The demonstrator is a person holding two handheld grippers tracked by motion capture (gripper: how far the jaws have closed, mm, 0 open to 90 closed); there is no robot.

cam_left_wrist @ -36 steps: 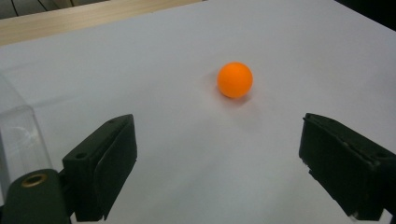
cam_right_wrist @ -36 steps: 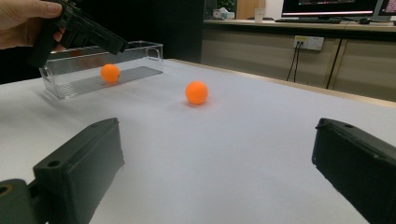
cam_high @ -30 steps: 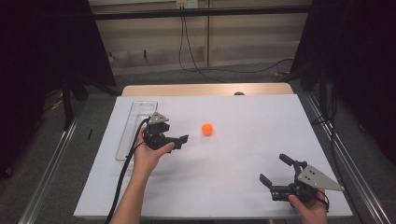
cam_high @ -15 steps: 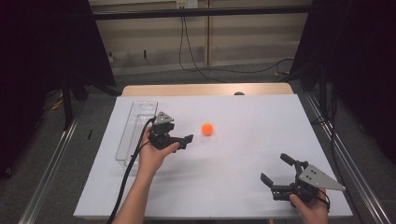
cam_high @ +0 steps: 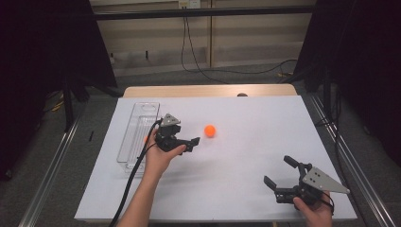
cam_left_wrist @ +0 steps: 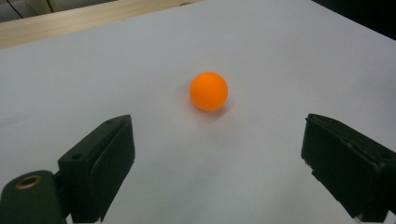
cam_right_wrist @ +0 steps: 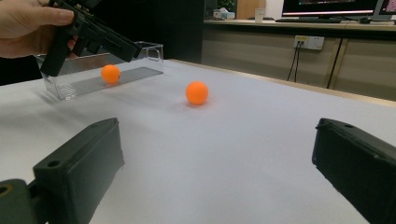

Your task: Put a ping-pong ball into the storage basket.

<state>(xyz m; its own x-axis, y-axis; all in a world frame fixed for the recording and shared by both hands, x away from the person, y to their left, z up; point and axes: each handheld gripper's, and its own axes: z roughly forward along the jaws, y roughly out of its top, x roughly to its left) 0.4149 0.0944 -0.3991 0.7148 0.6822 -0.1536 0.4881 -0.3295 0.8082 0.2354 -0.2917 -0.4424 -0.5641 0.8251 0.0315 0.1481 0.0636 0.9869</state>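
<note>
On a white-covered surface (cam_high: 236,189), a person's left tool (cam_high: 191,142) hangs just short of an orange ball (cam_high: 210,131), its jaws spread wide with nothing between them. In the left gripper view the ball (cam_left_wrist: 208,91) sits on bare sheet a little ahead of the two black pads, centred in the gap but untouched. The right tool (cam_high: 279,178) rests near the front right corner, well apart from the ball, its jaws likewise released and empty.

Two orange balls can be counted. One lies loose near the middle of the surface. The second ball (cam_right_wrist: 110,73) already sits inside a clear tray (cam_high: 137,124), a long, transparent box at the left side of the sheet, as the right gripper view shows through its wall. There is one tray, and there are two tools, one in each hand.

Judged from how things lie, the work of gathering balls into the tray looks about half done: one ball is boxed, one is still out. What remains, by this reading, is to close the left tool on the loose ball, carry it the short way left and drop it beside the first. No grasp has yet been made.
</note>
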